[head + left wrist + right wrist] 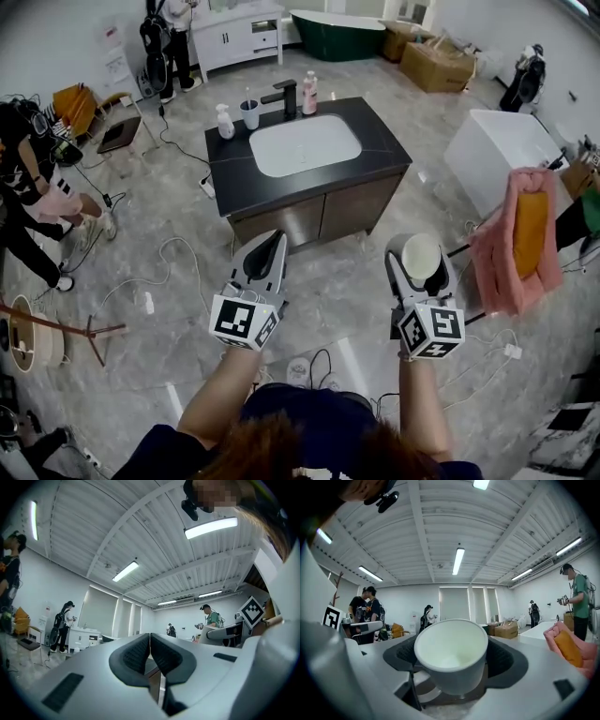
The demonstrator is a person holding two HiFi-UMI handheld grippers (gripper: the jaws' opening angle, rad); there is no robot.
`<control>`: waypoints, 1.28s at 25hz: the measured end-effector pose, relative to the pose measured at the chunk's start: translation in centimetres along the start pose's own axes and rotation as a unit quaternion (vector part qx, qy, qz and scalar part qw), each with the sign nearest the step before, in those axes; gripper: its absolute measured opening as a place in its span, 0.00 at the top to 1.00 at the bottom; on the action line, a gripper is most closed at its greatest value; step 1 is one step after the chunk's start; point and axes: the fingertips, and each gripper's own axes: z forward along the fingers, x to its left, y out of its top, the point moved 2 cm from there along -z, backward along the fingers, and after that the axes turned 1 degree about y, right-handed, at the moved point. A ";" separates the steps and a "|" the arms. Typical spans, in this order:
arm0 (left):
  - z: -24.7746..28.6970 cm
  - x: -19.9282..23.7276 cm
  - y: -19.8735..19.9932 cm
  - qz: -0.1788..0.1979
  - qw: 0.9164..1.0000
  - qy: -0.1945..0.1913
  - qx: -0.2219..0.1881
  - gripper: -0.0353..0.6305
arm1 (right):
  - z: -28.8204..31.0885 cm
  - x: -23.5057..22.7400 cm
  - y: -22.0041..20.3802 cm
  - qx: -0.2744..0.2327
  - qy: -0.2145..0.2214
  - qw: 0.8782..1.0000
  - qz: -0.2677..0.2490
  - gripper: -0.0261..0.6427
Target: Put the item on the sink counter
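In the right claw (420,274): white paper cup (451,654), clamped between wide-set jaws.
Cup empty, plain, mouth up, slightly tilted; left claw (150,654) closed on nothing.

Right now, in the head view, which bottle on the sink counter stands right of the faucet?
The pink bottle, just right of the black faucet. The white pump bottle stands on the faucet's left, beyond the cup.
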 end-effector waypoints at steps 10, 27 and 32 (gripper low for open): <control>-0.6 2.8 -0.5 -0.003 1.000 -0.006 -0.005 0.91 | 1.4 2.1 0.0 -0.002 -0.006 1.000 -0.003 0.30; 11.8 8.6 -1.0 0.004 0.999 0.047 -0.013 0.91 | 16.9 -2.7 1.9 0.003 0.052 0.999 0.001 0.30; 18.2 9.3 -1.3 0.010 0.998 0.062 -0.015 0.91 | 22.1 -6.6 3.2 0.000 0.070 0.998 -0.001 0.30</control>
